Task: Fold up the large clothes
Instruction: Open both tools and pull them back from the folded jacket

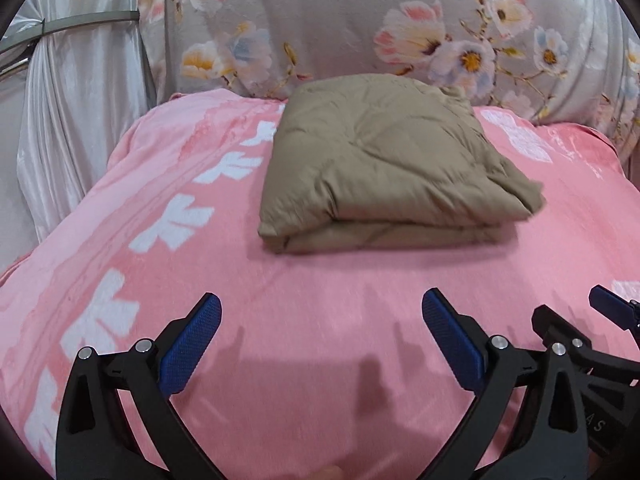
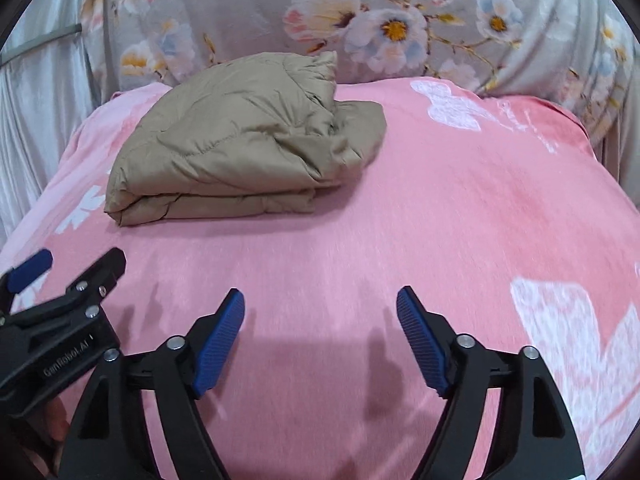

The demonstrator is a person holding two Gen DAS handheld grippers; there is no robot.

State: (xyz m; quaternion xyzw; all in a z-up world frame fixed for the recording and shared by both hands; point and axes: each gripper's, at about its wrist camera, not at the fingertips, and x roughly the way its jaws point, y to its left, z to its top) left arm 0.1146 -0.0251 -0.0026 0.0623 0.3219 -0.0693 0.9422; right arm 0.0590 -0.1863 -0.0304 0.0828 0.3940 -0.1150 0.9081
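Observation:
A tan quilted jacket (image 1: 384,160) lies folded into a thick square bundle on the pink blanket (image 1: 304,296); it also shows in the right wrist view (image 2: 236,140), up and to the left. My left gripper (image 1: 322,304) is open and empty, held over the blanket in front of the bundle. My right gripper (image 2: 320,300) is open and empty too, beside the left one and to the right of the bundle. Each gripper shows at the edge of the other's view: the right one (image 1: 600,312), the left one (image 2: 60,272).
The pink blanket (image 2: 400,220) with white prints covers the bed. A grey floral quilt (image 1: 360,28) is piled behind the bundle. A silvery curtain (image 1: 80,100) with a metal rail hangs at the left.

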